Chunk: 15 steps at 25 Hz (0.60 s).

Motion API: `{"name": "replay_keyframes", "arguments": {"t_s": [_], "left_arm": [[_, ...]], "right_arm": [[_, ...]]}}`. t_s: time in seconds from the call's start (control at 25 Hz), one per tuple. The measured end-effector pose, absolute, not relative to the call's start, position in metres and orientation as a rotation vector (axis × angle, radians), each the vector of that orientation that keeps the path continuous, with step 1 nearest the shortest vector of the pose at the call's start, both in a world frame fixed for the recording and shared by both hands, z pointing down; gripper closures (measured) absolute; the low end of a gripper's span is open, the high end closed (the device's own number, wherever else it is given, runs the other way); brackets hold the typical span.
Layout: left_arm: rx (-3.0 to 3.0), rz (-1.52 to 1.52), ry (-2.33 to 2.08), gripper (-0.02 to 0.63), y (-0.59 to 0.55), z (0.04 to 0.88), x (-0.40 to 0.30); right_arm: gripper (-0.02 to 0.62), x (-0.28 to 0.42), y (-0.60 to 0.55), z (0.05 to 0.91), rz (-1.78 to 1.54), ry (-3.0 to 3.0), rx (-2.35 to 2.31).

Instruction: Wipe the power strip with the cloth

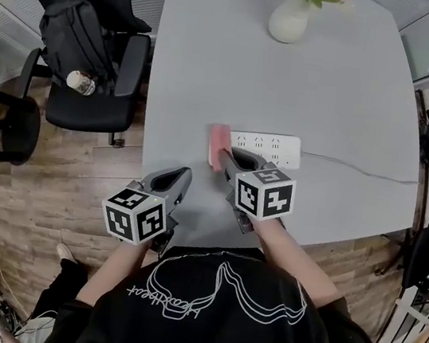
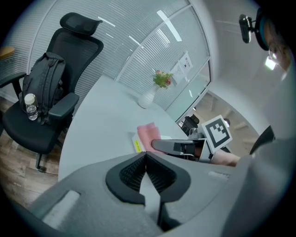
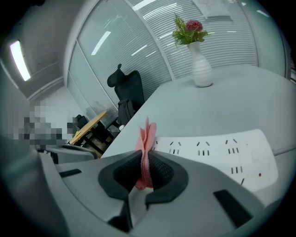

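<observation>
Grey table point(image 1: 330, 104); black office chair point(image 1: 87, 106) with backpack point(image 1: 74, 35) on wood floor point(image 1: 42, 188); white flower vase point(image 1: 289, 21); glass walls point(image 3: 120, 41)

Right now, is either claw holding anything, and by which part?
The right gripper pinches the pink cloth by a bunched edge; the left gripper is shut on nothing.

Lit brightly and evenly from overhead, as by ceiling strip lamp point(image 3: 17, 59); only faint, soft shadows on grey table point(image 1: 347, 99). Bent strongly by fisheye in both gripper views, darkened at corners, softened in nearest foreground.
</observation>
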<state>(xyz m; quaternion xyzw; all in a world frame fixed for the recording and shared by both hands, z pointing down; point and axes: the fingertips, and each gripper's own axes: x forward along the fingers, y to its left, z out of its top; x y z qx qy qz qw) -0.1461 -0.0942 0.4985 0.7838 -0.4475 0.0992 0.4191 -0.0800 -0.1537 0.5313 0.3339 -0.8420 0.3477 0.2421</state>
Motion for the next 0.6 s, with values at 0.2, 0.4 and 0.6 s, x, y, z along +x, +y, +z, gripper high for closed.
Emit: {"name": "replay_keyframes", "arguments": {"t_s": [0.2,0.4,0.6], "left_arm": [[1.957,0.240,-1.120,0.594,-0.094,0.499,-0.145],[1.965,0.255,-1.111,0.594,-0.100,0.504,-0.143],[1.977,0.259,-1.097,0.594,-0.103,0.502,-0.135]], "right_arm": [[0.554,-0.064,-0.156,0.531,0.939,-2.283,0.946],[0.554,-0.046,-0.163,0.532,0.939,-2.274,0.987],[0.554,-0.032,-0.165,0.532,0.932,-2.260,1.013]]}}
